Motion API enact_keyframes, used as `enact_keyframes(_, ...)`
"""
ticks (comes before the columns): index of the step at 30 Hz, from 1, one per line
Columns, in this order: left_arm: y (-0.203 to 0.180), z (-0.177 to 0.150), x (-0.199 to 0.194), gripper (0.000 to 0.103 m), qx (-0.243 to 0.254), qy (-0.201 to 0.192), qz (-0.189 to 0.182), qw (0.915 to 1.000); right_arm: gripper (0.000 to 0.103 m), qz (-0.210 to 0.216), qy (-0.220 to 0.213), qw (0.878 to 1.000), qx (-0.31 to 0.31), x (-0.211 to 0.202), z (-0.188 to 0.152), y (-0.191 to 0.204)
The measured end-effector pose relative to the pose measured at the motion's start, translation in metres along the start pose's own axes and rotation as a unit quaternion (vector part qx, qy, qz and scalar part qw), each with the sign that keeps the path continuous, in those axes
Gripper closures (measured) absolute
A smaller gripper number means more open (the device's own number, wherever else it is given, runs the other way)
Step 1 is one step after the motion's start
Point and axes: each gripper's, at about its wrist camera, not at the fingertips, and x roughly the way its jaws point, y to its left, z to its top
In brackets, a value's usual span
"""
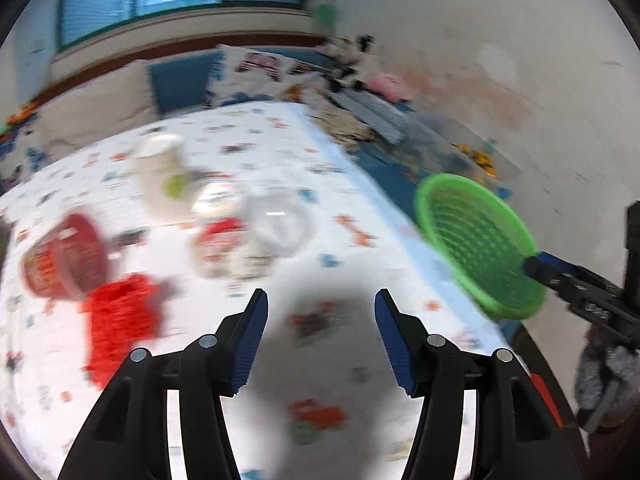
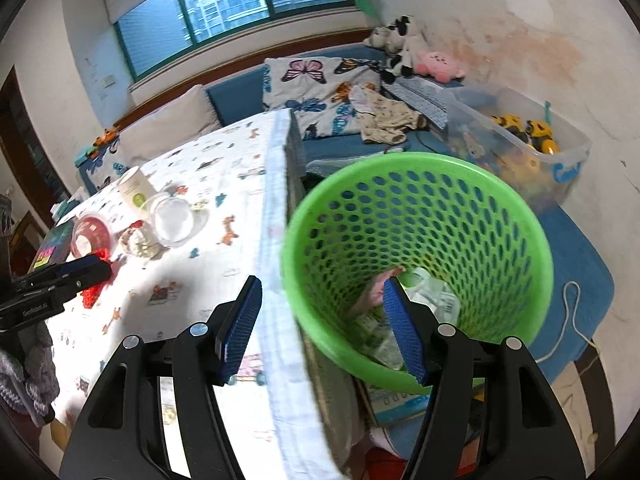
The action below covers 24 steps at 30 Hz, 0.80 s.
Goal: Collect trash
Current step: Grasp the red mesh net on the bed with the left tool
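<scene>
My left gripper (image 1: 320,300) is open and holds nothing, hanging over the patterned tablecloth (image 1: 340,184). Ahead and to its left lie a red mesh scrap (image 1: 120,320), a red bowl (image 1: 64,260), a crumpled wrapper (image 1: 220,236), a clear lid (image 1: 280,220) and a white cup (image 1: 160,176). The green mesh basket (image 2: 420,208) sits off the table's right edge with wrappers (image 2: 432,300) in its bottom. My right gripper (image 2: 322,280) straddles its near wall, one finger inside and one outside, with the pads not pressing it. The left gripper (image 2: 100,268) shows beside the mesh scrap (image 2: 94,294).
The table's edge (image 2: 276,240) runs right beside the basket. Behind are a blue couch with cushions (image 2: 320,80), plush toys (image 2: 404,44) and a clear bin of toys (image 2: 520,140). A white cord (image 2: 572,312) lies on the blue mat. A flat box (image 2: 400,404) lies under the basket.
</scene>
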Motion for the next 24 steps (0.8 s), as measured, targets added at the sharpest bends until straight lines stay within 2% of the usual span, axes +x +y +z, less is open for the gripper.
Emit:
enact_keyframes(5, 0.052, -0.012, -0.009, 0.049, -0.053, -0.013, 0.068, 0.9962, 0.039, 0.011, 0.005, 1.0, -0.013, 0.008, 0.003, 0.018)
enact_keyframes(10, 0.086, -0.021, -0.008, 0.049, -0.078, -0.014, 0.11, 0.9907, 0.039, 0.026, 0.012, 0.999, -0.031, 0.018, 0.005, 0.043)
enact_keyframes(13, 0.102, -0.023, -0.001, 0.048, -0.087, -0.005, 0.108, 0.9903, 0.039, 0.034, 0.017, 0.998, -0.04, 0.025, 0.006, 0.057)
enact_keyframes(14, 0.105, -0.023, 0.001, 0.043, -0.086, -0.002, 0.108, 0.9903, 0.039, 0.036, 0.019, 0.998, -0.044, 0.026, 0.006, 0.062)
enact_keyframes(16, 0.11, -0.024, 0.007, 0.04, -0.084, 0.0, 0.12, 0.9893, 0.039, 0.041, 0.024, 0.997, -0.053, 0.032, 0.007, 0.073)
enact_keyframes(24, 0.124, -0.025, 0.021, 0.041, -0.091, 0.009, 0.114, 0.9893, 0.039, 0.061, 0.039, 0.994, -0.083, 0.05, 0.01, 0.112)
